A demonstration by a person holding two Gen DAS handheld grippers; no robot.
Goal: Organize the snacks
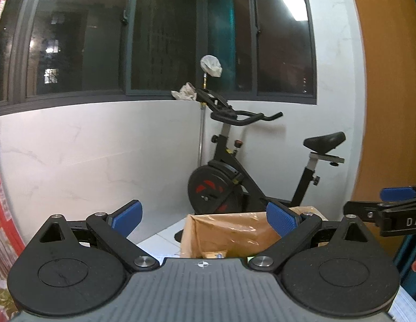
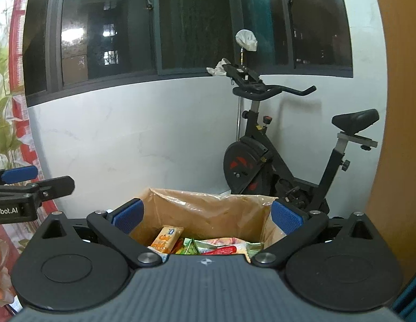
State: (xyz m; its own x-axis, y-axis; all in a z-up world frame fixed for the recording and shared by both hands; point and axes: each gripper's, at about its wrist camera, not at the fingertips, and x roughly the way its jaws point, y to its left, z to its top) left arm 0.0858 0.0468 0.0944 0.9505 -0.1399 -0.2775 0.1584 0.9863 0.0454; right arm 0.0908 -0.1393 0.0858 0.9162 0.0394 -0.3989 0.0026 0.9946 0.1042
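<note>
Left wrist view: The left hand-held gripper [image 1: 205,216] occupies the lower part of the frame with its two blue pads spread wide and nothing between them. Behind the right-hand pad, at lower centre, stands a brown cardboard box [image 1: 234,230] lined with clear tape; only a sliver of its contents shows above the gripper body. An exercise bike [image 1: 234,177] stands in the room corner behind the box, right of centre, against a white wall [image 1: 100,147]. A white cloth [image 1: 184,92] lies on the sill just beside the bike's handlebars, under dark windows [image 1: 165,32] that fill the upper frame. At the right edge, mid-height, the right hand-held gripper [image 1: 398,193] enters the frame in profile; from this angle its opening cannot be judged.

Right wrist view: The right hand-held gripper [image 2: 206,216] is fully spread and empty, its blue pads framing the cardboard box [image 2: 208,212] at lower centre. Inside the box lie the snacks: an orange snack packet [image 2: 165,238] leaning at the left, a green packet [image 2: 191,247] beside it, and a red packet [image 2: 224,249] toward the right. The exercise bike [image 2: 275,150] stands behind the box, right of centre. The left hand-held gripper [image 2: 20,174] shows at the left edge, mid-height.
</note>
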